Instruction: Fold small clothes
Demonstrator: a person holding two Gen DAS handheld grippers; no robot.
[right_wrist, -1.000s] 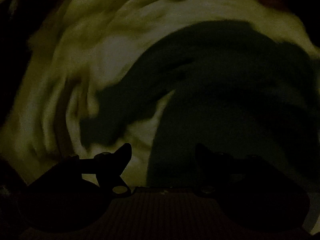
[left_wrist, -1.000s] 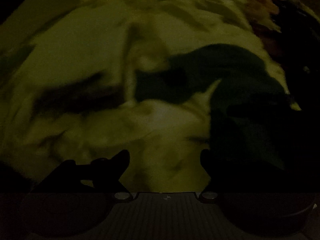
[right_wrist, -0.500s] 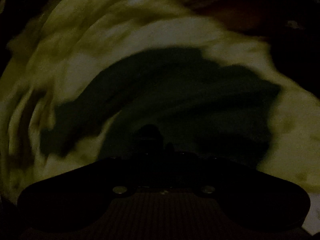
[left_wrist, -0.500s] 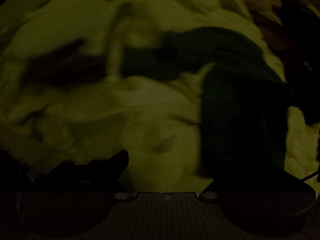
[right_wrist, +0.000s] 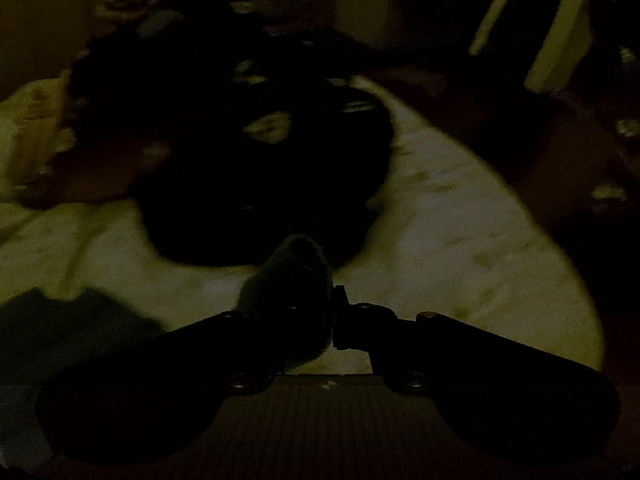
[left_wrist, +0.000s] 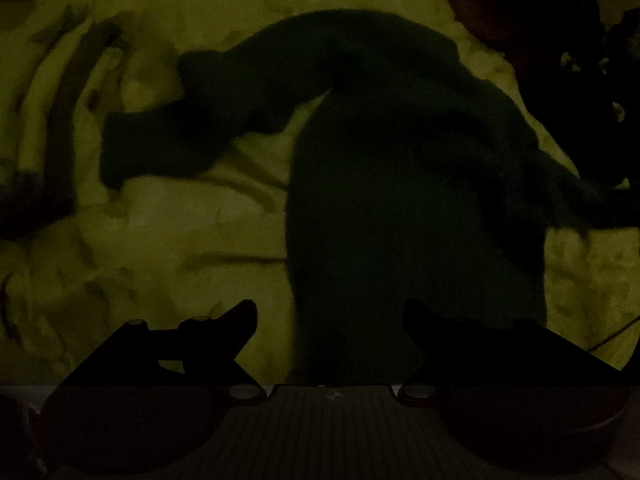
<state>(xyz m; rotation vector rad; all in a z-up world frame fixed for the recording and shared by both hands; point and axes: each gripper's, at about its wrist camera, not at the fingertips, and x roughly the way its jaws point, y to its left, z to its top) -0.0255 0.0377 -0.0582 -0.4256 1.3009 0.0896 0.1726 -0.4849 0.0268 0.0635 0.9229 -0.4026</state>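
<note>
The light is very low and gives everything a yellow-green tint. A wrinkled, pale bedsheet [left_wrist: 168, 240] covers a soft surface and fills most of the left wrist view. In the right wrist view the sheet's rounded edge [right_wrist: 532, 216] meets a dark floor [right_wrist: 580, 152]. Beyond it stand pale slanted bars [right_wrist: 548, 32], maybe chair legs, but it is too dark to tell.

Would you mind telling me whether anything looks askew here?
Yes: the dark sweater lies unfolded on the rumpled blanket, one sleeve flung sideways. The right claw pinches a bit of dark cloth.
</note>
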